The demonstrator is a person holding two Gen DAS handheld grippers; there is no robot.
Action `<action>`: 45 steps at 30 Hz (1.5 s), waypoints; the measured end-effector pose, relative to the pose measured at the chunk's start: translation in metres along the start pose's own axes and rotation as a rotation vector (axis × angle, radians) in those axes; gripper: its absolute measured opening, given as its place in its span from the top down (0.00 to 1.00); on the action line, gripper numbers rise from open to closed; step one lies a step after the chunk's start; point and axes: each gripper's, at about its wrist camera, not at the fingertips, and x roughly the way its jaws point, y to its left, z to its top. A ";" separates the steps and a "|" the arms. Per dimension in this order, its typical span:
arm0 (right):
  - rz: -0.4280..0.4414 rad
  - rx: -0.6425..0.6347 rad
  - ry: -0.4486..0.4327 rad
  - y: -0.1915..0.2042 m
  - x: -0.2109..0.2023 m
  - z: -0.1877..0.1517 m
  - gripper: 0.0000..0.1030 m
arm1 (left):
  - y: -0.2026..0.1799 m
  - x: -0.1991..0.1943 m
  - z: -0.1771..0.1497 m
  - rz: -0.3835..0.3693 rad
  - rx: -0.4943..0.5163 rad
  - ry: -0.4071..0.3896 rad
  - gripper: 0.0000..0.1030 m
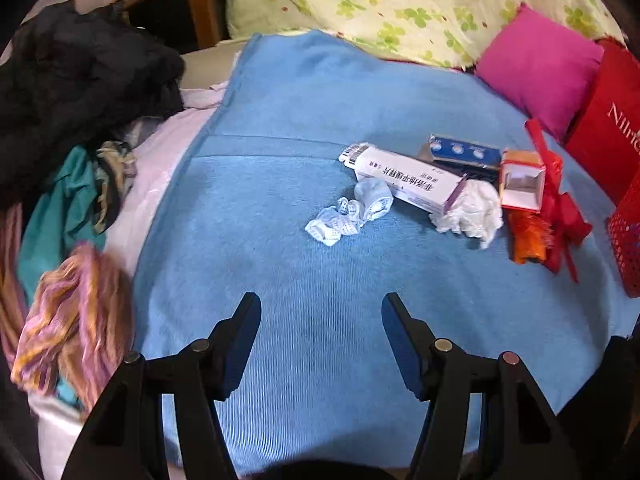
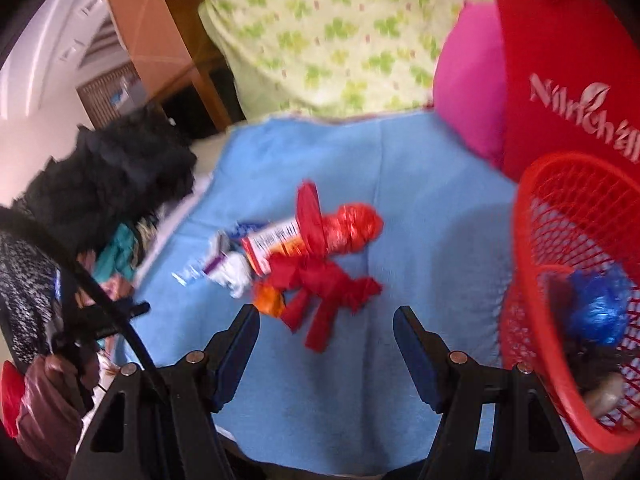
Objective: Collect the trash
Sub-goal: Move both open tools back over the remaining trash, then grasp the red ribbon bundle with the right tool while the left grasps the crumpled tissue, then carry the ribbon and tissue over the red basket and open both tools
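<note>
both grippers hang empty, jaws apart, over a blue blanket [image 1: 320, 120]: left gripper [image 1: 321, 308], right gripper [image 2: 326, 320]. trash clusters ahead: crumpled tissue [image 1: 470, 210], long white box [image 1: 404, 178], red ribbon [image 2: 324, 284], blurred. a red basket [image 2: 532, 216] stands at the right; tangled pieces may drag neighbours out or slip free.

Matt ribbed blue cloth [image 1: 320, 320]; crumpled white paper [image 1: 472, 208]; red plastic mesh basket [image 2: 532, 240].

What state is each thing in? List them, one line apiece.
left gripper: open, empty, over the blue blanket
right gripper: open, empty
long white box: lying flat, end flap open
white tissue: crumpled, against the box
small red-rimmed box: open
red ribbon: lying loose
red basket: tilted, already holds a blue wrapper
</note>
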 end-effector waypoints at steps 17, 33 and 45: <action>-0.024 -0.318 0.208 0.015 0.157 0.025 0.29 | -0.003 0.087 0.056 -0.131 0.217 0.068 0.41; 0.069 -0.172 0.065 0.014 0.084 0.016 0.63 | -0.033 -0.003 0.044 -0.195 0.113 -0.088 0.78; 0.100 -0.122 -0.170 0.030 -0.059 0.013 0.63 | -0.129 -0.136 0.038 -0.041 0.194 -0.299 0.77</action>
